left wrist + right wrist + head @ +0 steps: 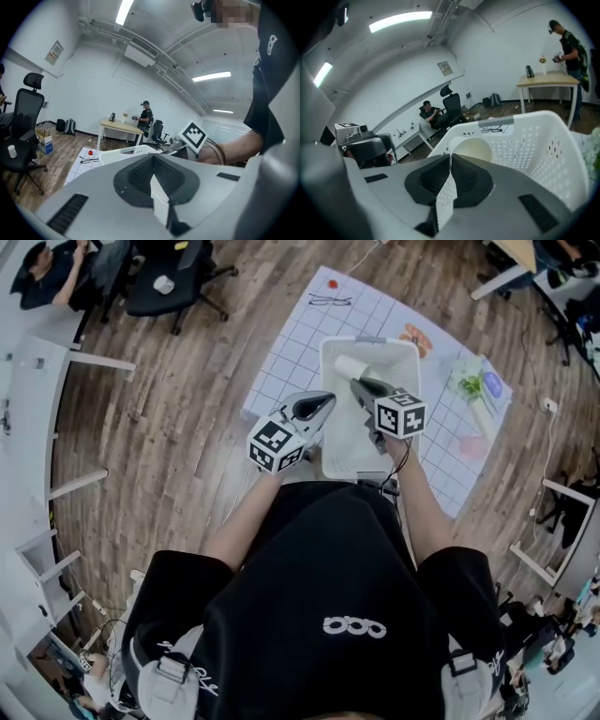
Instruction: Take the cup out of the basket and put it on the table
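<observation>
Right gripper (450,157): jaws clenched on near rim of cup (472,149), frame centre. Cup lying on side inside white basket (534,140), mouth toward camera. Left gripper (153,159): jaws pressed together, nothing between; in head view, just left of basket.

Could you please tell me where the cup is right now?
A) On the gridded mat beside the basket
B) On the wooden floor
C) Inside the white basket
C: the cup lies on its side inside the white basket, near its far end.
</observation>
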A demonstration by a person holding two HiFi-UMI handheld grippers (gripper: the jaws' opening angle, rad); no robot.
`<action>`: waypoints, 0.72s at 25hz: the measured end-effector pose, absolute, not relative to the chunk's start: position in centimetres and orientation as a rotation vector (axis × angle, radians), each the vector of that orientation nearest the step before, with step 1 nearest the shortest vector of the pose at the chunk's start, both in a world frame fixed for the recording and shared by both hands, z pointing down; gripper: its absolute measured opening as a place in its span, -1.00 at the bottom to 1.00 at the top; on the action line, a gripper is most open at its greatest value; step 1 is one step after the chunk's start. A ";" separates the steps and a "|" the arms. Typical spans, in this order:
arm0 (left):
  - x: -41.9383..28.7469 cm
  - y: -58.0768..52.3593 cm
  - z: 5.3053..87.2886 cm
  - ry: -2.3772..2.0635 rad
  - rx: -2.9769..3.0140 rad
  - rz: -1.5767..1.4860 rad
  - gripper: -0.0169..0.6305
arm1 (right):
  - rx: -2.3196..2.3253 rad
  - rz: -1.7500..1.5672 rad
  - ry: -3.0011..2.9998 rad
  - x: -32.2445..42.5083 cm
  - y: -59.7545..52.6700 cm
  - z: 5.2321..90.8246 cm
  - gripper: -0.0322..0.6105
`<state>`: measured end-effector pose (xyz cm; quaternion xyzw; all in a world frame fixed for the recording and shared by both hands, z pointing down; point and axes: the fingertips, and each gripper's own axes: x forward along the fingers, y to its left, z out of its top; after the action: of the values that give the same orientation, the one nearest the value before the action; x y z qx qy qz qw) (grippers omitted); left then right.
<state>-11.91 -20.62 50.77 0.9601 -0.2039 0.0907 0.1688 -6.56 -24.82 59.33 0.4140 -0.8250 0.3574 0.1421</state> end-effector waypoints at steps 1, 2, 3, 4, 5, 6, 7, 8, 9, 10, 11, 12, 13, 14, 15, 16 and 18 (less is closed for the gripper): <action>-11.4 -20.5 50.6 -0.572 2.735 0.257 -0.92 | 1.196 0.990 -2.402 -6.2 -24.3 57.9 -0.80; -10.7 -20.3 50.3 -0.560 2.743 0.254 -0.92 | 1.204 0.942 -2.417 -5.6 -23.7 56.5 -0.80; -9.9 -20.0 50.0 -0.542 2.753 0.250 -0.92 | 1.218 0.886 -2.424 -4.9 -23.1 55.1 -0.80; -9.1 -19.7 49.8 -0.520 2.766 0.247 -0.92 | 1.234 0.822 -2.425 -4.1 -22.5 53.8 -0.80; -8.2 -19.3 49.5 -0.497 2.778 0.246 -0.92 | 1.249 0.751 -2.421 -3.3 -21.8 52.5 -0.80; -7.3 -19.0 49.2 -0.478 2.789 0.247 -0.92 | 1.258 0.676 -2.414 -2.5 -21.1 51.4 -0.80; -6.4 -18.6 48.9 -0.461 2.799 0.249 -0.92 | 1.260 0.601 -2.403 -1.8 -20.4 50.2 -0.80; -5.5 -18.2 48.6 -0.445 2.807 0.249 -0.92 | 1.261 0.529 -2.388 -1.0 -19.7 49.2 -0.80; -4.4 -17.9 48.3 -0.424 2.816 0.248 -0.92 | 1.267 0.467 -2.370 -0.1 -19.0 48.2 -0.80; -3.3 -17.5 48.0 -0.395 2.826 0.247 -0.92 | 1.283 0.421 -2.349 1.0 -18.3 47.4 -0.80; -2.0 -17.1 47.7 -0.356 2.841 0.247 -0.92 | 1.312 0.390 -2.331 2.2 -17.5 46.6 -0.80; -0.7 -16.7 47.4 -0.312 2.858 0.247 -0.92 | 1.352 0.373 -2.316 3.5 -16.8 45.9 -0.80; 0.5 -16.3 47.1 -0.267 2.875 0.248 -0.92 | 1.394 0.365 -2.303 4.8 -16.1 45.3 -0.80; 1.8 -15.9 46.9 -0.227 2.890 0.248 -0.92 | 1.434 0.360 -2.289 6.0 -15.3 44.9 -0.80; 3.0 -15.4 46.7 -0.191 2.903 0.249 -0.92 | 1.470 0.354 -2.272 7.3 -14.6 44.6 -0.80; 4.1 -14.9 46.4 -0.157 2.914 0.249 -0.92 | 1.503 0.350 -2.252 8.6 -13.8 44.4 -0.80; 6.4 -14.0 45.9 -0.089 2.934 0.251 -0.92 | 1.568 0.353 -2.206 11.1 -12.2 44.0 -0.80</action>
<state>6.40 -13.95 45.92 0.9912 -0.0301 0.0848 0.0975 11.09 -12.19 44.04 0.5622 -0.7912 0.1268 0.2045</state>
